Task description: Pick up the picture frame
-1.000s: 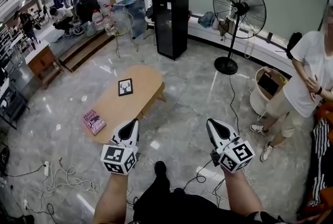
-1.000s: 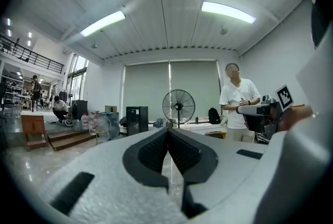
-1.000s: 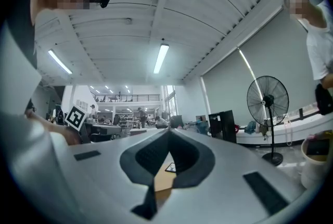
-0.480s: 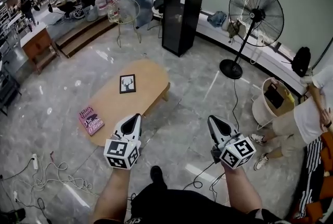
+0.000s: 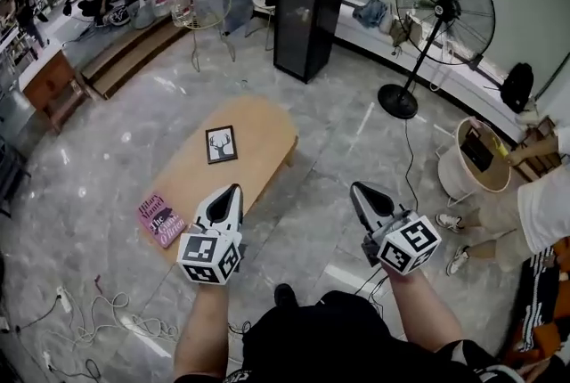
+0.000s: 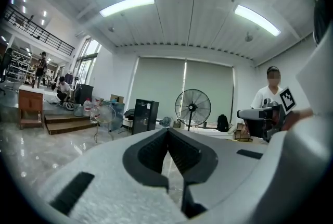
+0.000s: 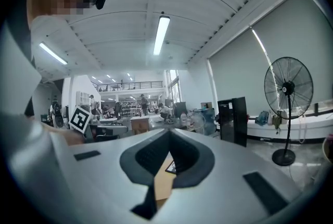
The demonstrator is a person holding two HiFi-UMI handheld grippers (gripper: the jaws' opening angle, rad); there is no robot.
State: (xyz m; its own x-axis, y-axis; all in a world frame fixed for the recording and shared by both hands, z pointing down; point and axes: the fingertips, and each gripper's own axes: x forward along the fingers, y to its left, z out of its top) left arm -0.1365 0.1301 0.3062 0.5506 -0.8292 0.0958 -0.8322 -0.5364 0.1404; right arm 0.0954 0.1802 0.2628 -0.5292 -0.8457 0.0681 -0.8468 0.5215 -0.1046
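Note:
The picture frame point(image 5: 221, 144), black with a white deer-head print, lies flat on the oval wooden table point(image 5: 258, 127) ahead of me. Both grippers are held level over the floor, short of the table. My left gripper point(image 5: 236, 189) is shut and empty, its tip near the table's near edge. My right gripper point(image 5: 355, 188) is to the right of the table, jaws together with nothing held. In the right gripper view a corner of the picture frame point(image 7: 170, 166) and the table point(image 7: 162, 186) show through the gap behind the closed tips. The left gripper view looks past the table at the room.
A pink book point(image 5: 161, 219) lies on the table's near left end. A black cabinet point(image 5: 307, 16) and a standing fan point(image 5: 443, 7) stand beyond. A white bin point(image 5: 476, 160) and a person point(image 5: 543, 212) are at the right. Cables point(image 5: 116, 310) trail on the floor at the left.
Both grippers have moved forward toward the table, which now looks closer. The person at the right has slid to the picture's edge. Both jaws stayed together.

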